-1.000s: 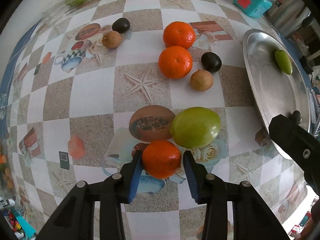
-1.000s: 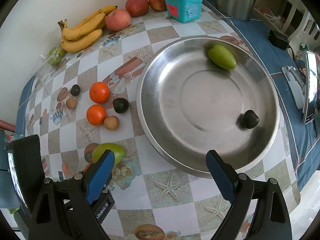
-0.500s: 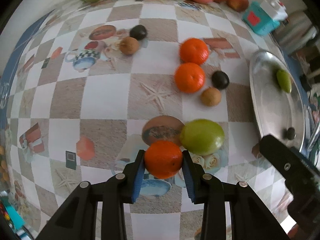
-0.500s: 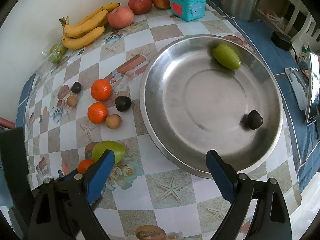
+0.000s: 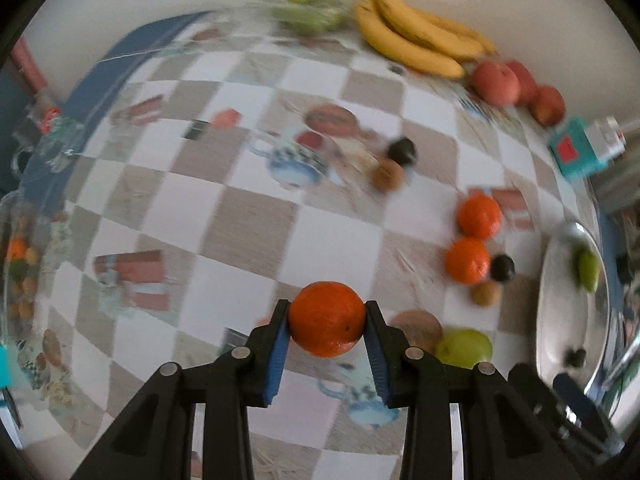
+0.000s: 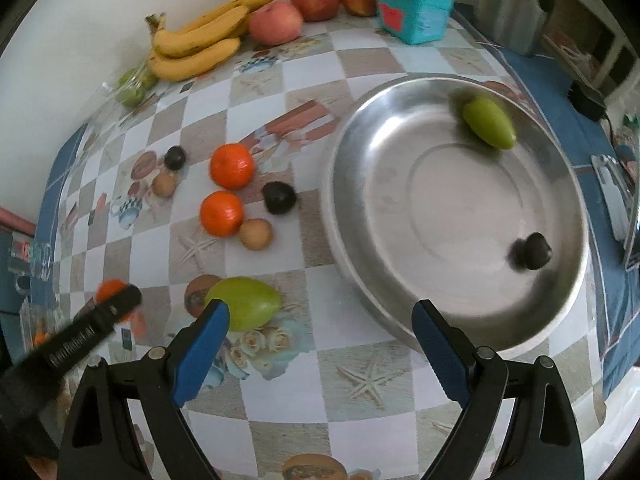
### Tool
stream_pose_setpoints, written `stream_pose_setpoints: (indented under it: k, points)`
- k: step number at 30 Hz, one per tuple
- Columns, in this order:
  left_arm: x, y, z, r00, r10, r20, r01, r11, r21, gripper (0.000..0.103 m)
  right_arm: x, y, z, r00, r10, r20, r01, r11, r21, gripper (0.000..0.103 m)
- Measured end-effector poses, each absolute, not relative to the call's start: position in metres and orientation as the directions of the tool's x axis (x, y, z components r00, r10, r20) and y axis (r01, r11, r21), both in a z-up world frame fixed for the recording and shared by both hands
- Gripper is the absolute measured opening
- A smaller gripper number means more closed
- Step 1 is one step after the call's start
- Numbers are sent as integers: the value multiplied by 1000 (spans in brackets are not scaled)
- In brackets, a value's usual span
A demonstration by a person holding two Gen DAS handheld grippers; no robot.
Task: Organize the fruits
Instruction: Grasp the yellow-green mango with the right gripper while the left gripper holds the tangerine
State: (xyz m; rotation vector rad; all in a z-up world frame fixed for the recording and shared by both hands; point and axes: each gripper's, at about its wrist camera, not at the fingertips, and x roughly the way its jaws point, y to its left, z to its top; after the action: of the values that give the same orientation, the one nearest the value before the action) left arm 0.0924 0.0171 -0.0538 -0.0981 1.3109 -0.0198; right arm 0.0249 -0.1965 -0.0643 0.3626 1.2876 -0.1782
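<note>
My left gripper (image 5: 325,320) is shut on an orange (image 5: 326,324), held above the checked tablecloth. In the right wrist view that orange (image 6: 110,289) and the left gripper (image 6: 96,324) show blurred at the far left. My right gripper (image 6: 320,312) hangs open and empty over the cloth, beside the steel bowl (image 6: 340,200). The bowl holds a small green mango (image 6: 489,122) and a dark round fruit (image 6: 534,250). A large green fruit (image 6: 244,302) lies by the right gripper's left fingertip. Two oranges (image 6: 232,165) (image 6: 221,213) lie further back.
Small dark fruits (image 6: 279,197) (image 6: 175,157) and brown fruits (image 6: 256,233) (image 6: 164,184) lie among the oranges. Bananas (image 6: 196,48), red apples (image 6: 314,0) and a teal box (image 6: 414,16) line the back wall. A clear container (image 5: 24,272) of fruit sits at the table's left edge.
My left gripper has lifted the orange off the cloth and carried it left, away from the large green fruit, rolling as it went. The right gripper has hardly moved.
</note>
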Motion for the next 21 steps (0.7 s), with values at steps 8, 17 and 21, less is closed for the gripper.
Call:
stream_pose_setpoints:
  k: [8, 17, 21]
  points:
    - [92, 29, -46, 293, -55, -955, -101, 991, -88, 38, 33, -166, -66, 287, 108, -952, 230, 957, 178, 93]
    - [95, 31, -51, 278, -68, -958, -98, 990, -99, 38, 46, -148, -86, 259, 139, -956, 180, 965, 189, 93]
    - [96, 31, -55, 266, -67, -962, -101, 990, -97, 38, 49, -146, -96, 240, 156, -958, 185, 962, 202, 93]
